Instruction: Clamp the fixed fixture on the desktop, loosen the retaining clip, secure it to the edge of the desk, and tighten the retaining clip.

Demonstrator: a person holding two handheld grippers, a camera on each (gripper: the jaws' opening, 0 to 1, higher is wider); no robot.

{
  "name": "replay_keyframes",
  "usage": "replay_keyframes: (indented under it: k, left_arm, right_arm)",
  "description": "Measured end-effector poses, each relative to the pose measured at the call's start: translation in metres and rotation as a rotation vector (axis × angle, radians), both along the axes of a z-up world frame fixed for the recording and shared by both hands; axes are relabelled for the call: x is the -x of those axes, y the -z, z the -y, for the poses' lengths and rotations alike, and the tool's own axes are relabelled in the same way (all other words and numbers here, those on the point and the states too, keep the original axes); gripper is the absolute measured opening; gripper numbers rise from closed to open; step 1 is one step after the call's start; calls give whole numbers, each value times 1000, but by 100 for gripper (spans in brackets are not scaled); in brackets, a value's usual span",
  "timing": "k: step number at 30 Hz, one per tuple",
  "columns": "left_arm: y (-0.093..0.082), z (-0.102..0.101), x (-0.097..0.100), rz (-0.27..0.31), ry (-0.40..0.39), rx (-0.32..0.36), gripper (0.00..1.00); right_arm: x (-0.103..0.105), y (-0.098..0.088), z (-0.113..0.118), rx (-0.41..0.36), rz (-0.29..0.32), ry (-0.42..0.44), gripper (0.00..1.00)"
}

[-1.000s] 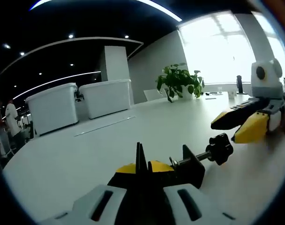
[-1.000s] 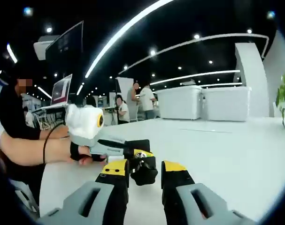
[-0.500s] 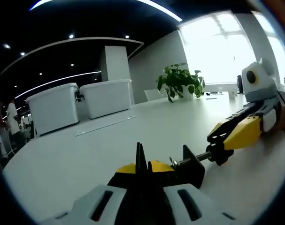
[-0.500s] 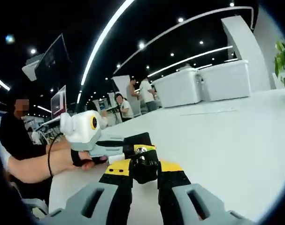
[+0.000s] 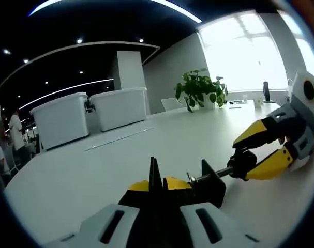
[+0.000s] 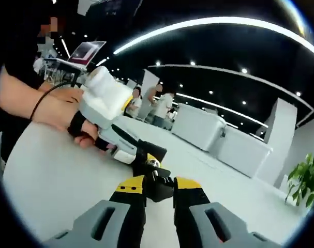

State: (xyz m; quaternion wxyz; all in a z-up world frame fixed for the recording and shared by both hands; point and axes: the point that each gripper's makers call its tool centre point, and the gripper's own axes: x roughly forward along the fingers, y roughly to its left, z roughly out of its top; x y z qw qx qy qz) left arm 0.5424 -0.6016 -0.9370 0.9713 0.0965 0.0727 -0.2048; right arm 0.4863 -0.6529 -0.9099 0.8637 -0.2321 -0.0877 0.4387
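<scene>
In the left gripper view, the left gripper (image 5: 158, 187) is seen pressed tight on the black body of the clamp fixture (image 5: 206, 182), which lies on the white desk (image 5: 94, 165) just ahead of its tips. The threaded screw is seen running from the fixture to the right of the jaws, ending in the black screw knob (image 5: 242, 163). That knob is pinched between the yellow-tipped jaws of the right gripper (image 5: 260, 155), which enters from the right. In the right gripper view, the knob is held between the yellow pads, directly ahead. Beyond it the left gripper is gripped by a person's hand (image 6: 79, 126). A potted plant (image 5: 198, 89) and white storage bins (image 5: 84, 116) are placed far ahead.
</scene>
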Motion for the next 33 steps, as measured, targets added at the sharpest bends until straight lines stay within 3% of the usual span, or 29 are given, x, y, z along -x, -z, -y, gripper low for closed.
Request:
replay_keyframes:
  k: [2, 5, 7, 14, 19, 22, 25, 26, 27, 30, 33]
  left_arm:
    - [0, 0, 1, 2, -5, -2, 6]
    - [0, 0, 2, 4, -11, -5, 6]
    - [1, 0, 2, 1, -14, -3, 6]
    - [1, 0, 4, 4, -20, -7, 6]
    - [1, -1, 5, 8, -27, -13, 7]
    - [1, -1, 6, 10, -28, -16, 7]
    - [1, -1, 6, 13, -30, -19, 7]
    - [1, -1, 6, 15, -33, -23, 7]
    - [1, -1, 6, 19, -34, -27, 7]
    - [0, -1, 4, 23, -37, -32, 7]
    - [0, -2, 4, 24, -37, -34, 7]
  right_arm:
    - [-1, -1, 0, 54, 73, 20, 19]
    - [4, 1, -3, 181, 240, 45, 19]
    - [5, 2, -4, 225, 298, 53, 19]
    - [6, 2, -4, 253, 334, 61, 19]
    - [6, 2, -2, 225, 299, 53, 21]
    - [11, 6, -4, 80, 67, -14, 30]
    - [-2, 7, 3, -41, -113, -17, 56]
    - [-7, 4, 5, -111, -195, -21, 58]
    - [-9, 0, 8, -171, -267, -26, 55]
    - [-17, -8, 20, -307, -378, -16, 41]
    - [-22, -13, 23, -389, -462, -35, 39]
